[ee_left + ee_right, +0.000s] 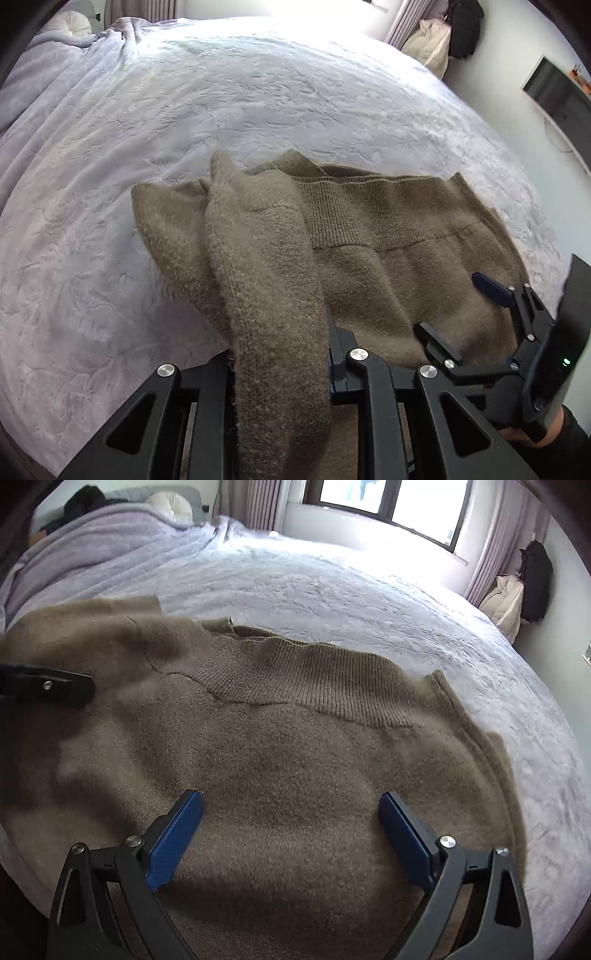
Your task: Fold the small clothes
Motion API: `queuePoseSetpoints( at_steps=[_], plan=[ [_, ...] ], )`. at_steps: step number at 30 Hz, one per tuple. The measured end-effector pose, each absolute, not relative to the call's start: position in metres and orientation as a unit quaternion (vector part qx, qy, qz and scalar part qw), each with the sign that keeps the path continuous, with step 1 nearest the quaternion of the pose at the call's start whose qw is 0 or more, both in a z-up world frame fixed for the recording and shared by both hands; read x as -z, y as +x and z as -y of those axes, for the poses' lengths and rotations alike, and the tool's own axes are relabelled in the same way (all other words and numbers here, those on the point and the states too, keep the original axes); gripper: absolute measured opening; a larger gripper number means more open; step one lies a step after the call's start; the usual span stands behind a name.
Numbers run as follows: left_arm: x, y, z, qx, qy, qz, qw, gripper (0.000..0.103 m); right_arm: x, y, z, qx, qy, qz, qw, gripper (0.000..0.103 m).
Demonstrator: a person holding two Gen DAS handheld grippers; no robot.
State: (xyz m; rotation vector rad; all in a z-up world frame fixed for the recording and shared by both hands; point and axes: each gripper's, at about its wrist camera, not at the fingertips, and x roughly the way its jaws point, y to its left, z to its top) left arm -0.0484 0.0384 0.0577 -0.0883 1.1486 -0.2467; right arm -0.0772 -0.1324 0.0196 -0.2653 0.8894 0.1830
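Observation:
A brown knitted sweater [280, 760] lies on the bed, its ribbed band [317, 686] facing the window. In the left wrist view the sweater [399, 266] is spread to the right, and one sleeve [266, 280] is lifted and drapes over my left gripper [280, 369], which is shut on it; the fingertips are hidden under the knit. My right gripper [291, 823] is open, its blue pads [173, 838] just above the sweater's body, holding nothing. It also shows in the left wrist view [458, 306], at the lower right.
The bed has a pale lilac quilted cover [332, 590]. A bunched blanket [92, 542] and a round cushion [173, 506] lie at the head. Coats [524, 587] hang by the wall on the right. A window [388, 498] is behind the bed.

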Motion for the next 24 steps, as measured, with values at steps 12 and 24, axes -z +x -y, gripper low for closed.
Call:
queuePoseSetpoints(
  at_steps=[12, 24],
  plan=[
    [-0.151, -0.053, 0.070, 0.173, 0.027, -0.496, 0.850, 0.022, -0.070, -0.120, 0.228, -0.096, -0.047, -0.420, 0.901, 0.097],
    [-0.073, -0.037, 0.232, 0.209, 0.126, -0.568, 0.786, 0.039, -0.060, -0.155, 0.293, -0.085, -0.002, -0.422, 0.903, 0.097]
  ],
)
